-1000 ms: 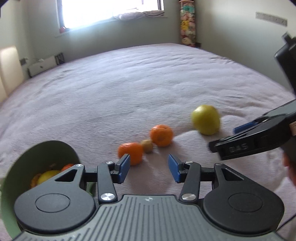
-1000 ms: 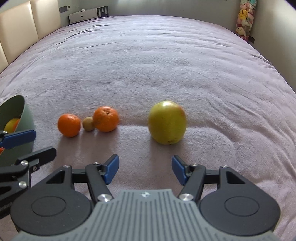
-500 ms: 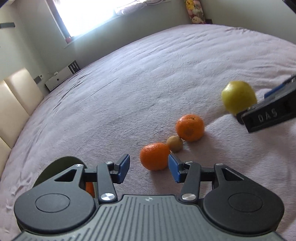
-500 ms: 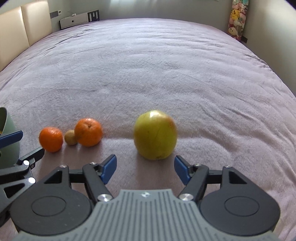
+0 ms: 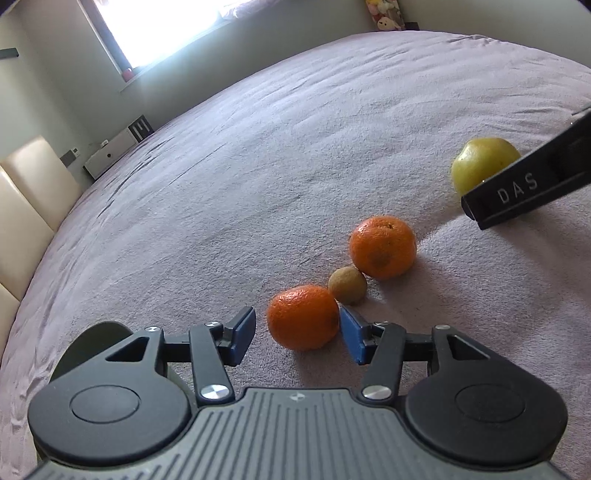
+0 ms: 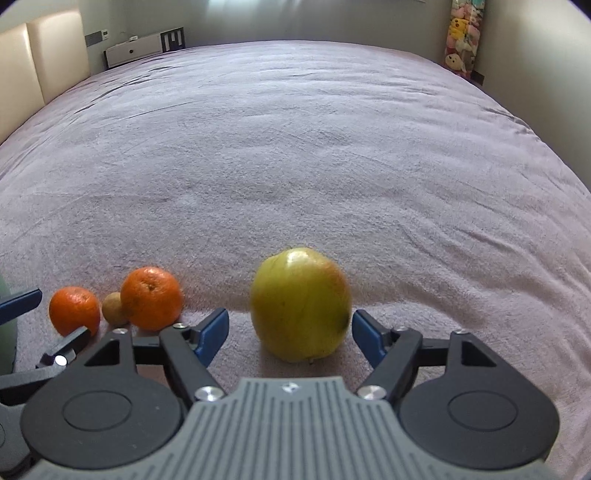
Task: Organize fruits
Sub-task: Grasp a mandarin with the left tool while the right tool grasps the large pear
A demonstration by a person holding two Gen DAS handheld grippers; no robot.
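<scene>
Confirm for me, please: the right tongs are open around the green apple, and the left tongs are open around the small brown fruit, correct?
Not quite. The left tongs are open around the nearer orange, as the left wrist view shows; the small brown fruit lies just beyond it. The right tongs are open around the green apple.

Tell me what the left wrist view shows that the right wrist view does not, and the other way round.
Only the left wrist view shows the window and the right gripper's "DAS" label. Only the right wrist view shows the whole apple, between the open right gripper pads. Both show two oranges, the small brown fruit, the bed and the plush toys.
</scene>
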